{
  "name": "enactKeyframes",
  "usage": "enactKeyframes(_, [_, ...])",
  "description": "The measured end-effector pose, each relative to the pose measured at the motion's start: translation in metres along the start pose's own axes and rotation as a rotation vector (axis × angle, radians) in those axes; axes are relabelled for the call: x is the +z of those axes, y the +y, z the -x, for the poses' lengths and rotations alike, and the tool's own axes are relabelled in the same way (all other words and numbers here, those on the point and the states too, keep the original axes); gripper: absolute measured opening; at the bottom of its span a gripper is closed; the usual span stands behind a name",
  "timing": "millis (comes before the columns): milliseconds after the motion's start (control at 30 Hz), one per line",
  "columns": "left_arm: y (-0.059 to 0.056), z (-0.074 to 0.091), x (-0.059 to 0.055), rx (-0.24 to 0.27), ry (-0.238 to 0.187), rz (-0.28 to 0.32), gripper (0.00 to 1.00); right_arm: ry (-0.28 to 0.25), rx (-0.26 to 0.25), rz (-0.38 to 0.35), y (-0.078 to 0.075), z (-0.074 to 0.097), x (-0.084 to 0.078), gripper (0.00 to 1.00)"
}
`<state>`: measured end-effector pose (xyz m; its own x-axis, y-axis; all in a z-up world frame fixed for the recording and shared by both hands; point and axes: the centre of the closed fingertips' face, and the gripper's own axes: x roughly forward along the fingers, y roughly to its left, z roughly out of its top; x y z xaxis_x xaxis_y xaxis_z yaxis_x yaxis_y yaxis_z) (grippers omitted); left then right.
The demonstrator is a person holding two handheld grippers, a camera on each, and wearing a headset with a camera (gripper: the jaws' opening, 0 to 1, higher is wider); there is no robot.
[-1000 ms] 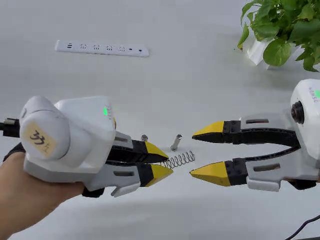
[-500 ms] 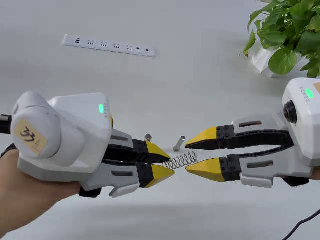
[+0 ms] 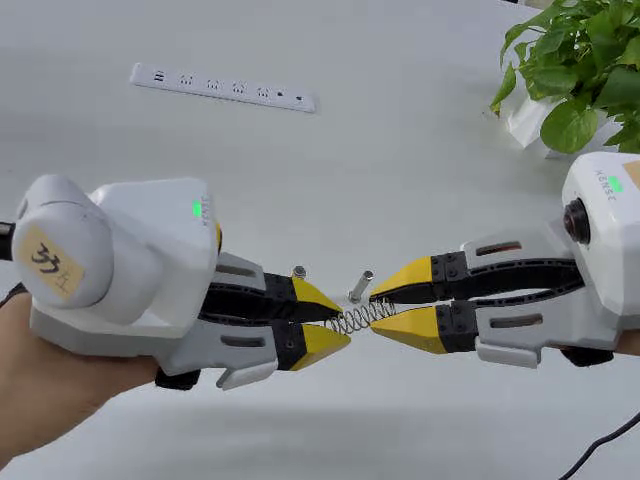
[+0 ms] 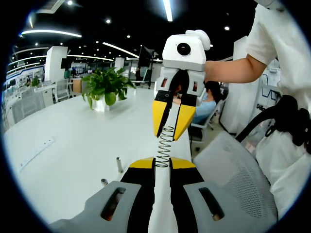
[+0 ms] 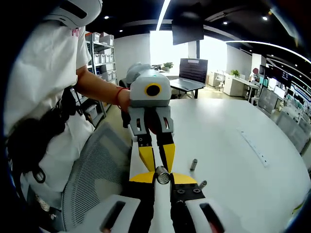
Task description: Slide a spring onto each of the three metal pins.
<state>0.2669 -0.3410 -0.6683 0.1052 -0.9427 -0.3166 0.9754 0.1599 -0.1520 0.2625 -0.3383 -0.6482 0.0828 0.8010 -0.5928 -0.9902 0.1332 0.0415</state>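
Note:
A small metal spring [image 3: 360, 317] hangs level above the white table [image 3: 400, 160], stretched between both grippers. My left gripper [image 3: 340, 325] is shut on its left end, and my right gripper [image 3: 373, 313] is shut on its right end. Seen from the left gripper view, the spring [image 4: 164, 144] runs from my own jaws up into the right gripper's yellow fingertips [image 4: 160, 116]. The right gripper view has the spring's end coil [image 5: 163, 175] pinched between my own jaws. Two short metal pins stand on the table just behind the spring, one [image 3: 299, 271] at the left and one tilted [image 3: 360, 287].
A white power strip [image 3: 222, 87] lies at the far side of the table. A potted plant [image 3: 575, 60] stands at the back right. A dark cable [image 3: 600, 450] crosses the near right corner. A person's body and a mesh chair [image 5: 92, 170] sit behind the grippers.
My right gripper has moved left to the spring's free end and its jaws have gone from open to shut on it. The left gripper has kept its hold.

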Motion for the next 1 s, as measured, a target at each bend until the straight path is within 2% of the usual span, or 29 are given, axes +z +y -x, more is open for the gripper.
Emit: enactKeyframes(1000, [-0.007, -0.001, -0.004, -0.025, 0.011, -0.015, 0.06, 0.033, 0.053, 0.051, 0.011, -0.005, 0.012, 0.06])
